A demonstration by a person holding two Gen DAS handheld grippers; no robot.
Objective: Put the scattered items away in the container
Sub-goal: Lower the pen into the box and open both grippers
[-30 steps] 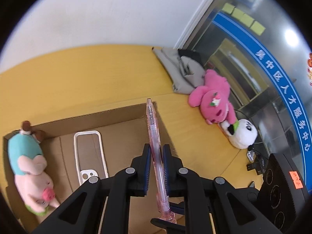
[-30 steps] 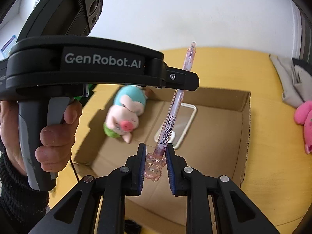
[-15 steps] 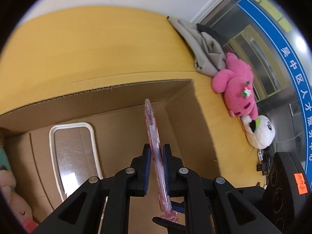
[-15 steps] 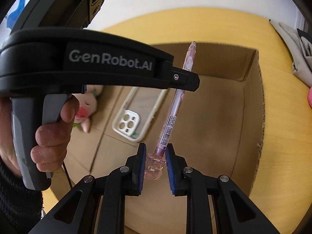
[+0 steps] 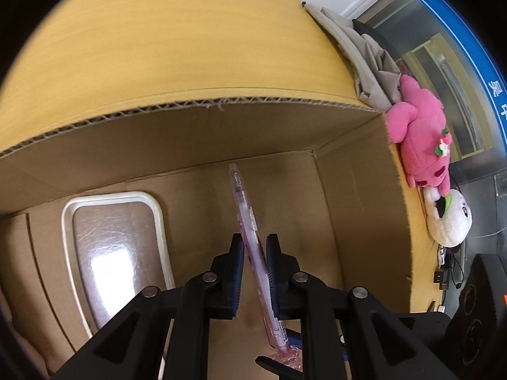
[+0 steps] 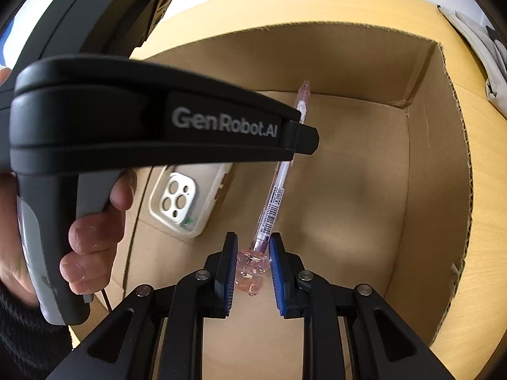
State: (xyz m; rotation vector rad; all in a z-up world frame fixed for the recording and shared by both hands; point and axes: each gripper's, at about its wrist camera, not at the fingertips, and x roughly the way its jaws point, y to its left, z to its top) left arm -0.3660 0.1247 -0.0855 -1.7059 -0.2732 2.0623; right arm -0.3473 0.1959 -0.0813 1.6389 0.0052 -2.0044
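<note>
The pen (image 5: 245,221), long axis running forward, slants tip-down inside the box (image 5: 196,126), clenched mid-barrel by the left gripper (image 5: 255,255), while the right gripper (image 6: 253,259) brackets its charm end, grip there indeterminate.

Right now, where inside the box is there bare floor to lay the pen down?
Bare cardboard floor lies between the pink pen and the box's right wall, up to the far corner. The left side is crowded: the phone case lies flat there.
</note>
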